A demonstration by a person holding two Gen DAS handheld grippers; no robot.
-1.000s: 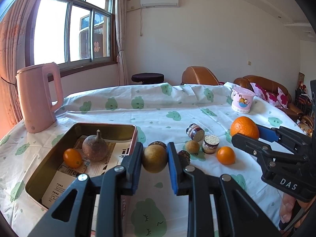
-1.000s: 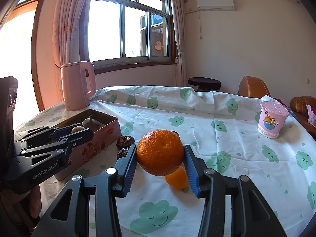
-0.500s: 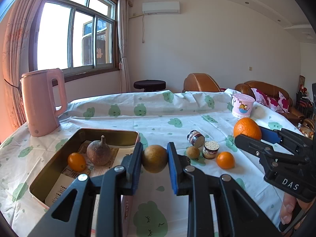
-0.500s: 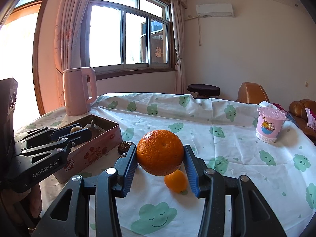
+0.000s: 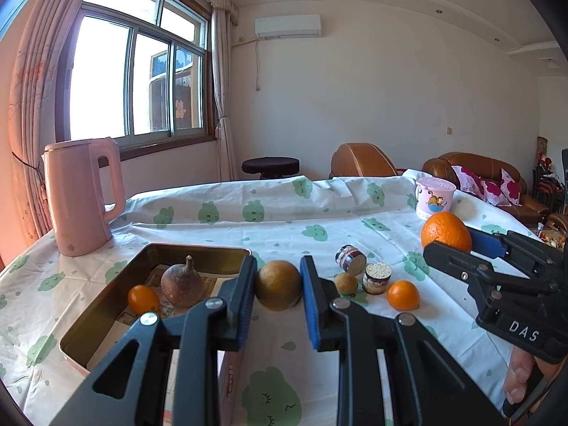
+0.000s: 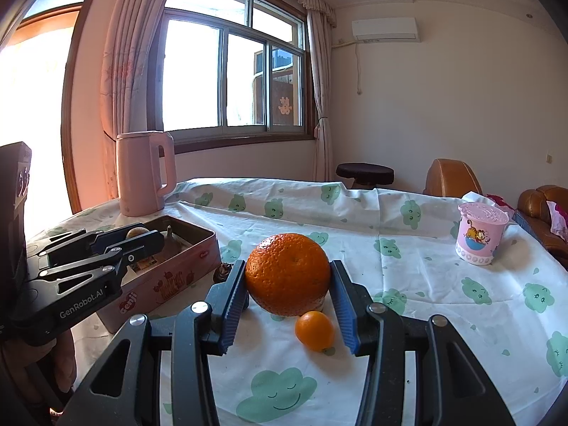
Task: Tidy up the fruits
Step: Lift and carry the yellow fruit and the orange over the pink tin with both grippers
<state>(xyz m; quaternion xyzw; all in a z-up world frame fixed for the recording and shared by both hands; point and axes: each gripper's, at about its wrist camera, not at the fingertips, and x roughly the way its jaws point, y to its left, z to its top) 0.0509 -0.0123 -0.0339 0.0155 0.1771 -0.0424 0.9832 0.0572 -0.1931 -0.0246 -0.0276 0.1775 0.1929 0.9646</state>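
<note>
A: Left wrist view. Our left gripper (image 5: pixel 278 285) is clenched on a round brown fruit (image 5: pixel 278 285), held clear of the tablecloth (image 5: pixel 284 220) just beside the near corner of the tin (image 5: pixel 106 305). We judge the tin is where the fruit goes.

B: Contents of the tin?

A: A small orange (image 5: pixel 143 299), a brown fruit with a stem (image 5: pixel 182 285), and paper underneath. On the cloth outside the tin: a small brown fruit (image 5: pixel 346 283), two little jars (image 5: pixel 377 278), one of them tipped over, and another small orange (image 5: pixel 403 295).

B: Right wrist view. Our right gripper (image 6: pixel 289 285) grips a big orange (image 6: pixel 287 274) by its sides, off the cloth, with a small orange (image 6: pixel 314 330) lying below it.

A: Why hold it there?

B: It probably waits its turn; the left gripper hangs over the tin's open top.

A: Other containers?

B: A pink kettle (image 6: pixel 143 172) behind the tin and a lidded pink cup (image 6: pixel 480 232) far right; we cannot see inside either.
</note>
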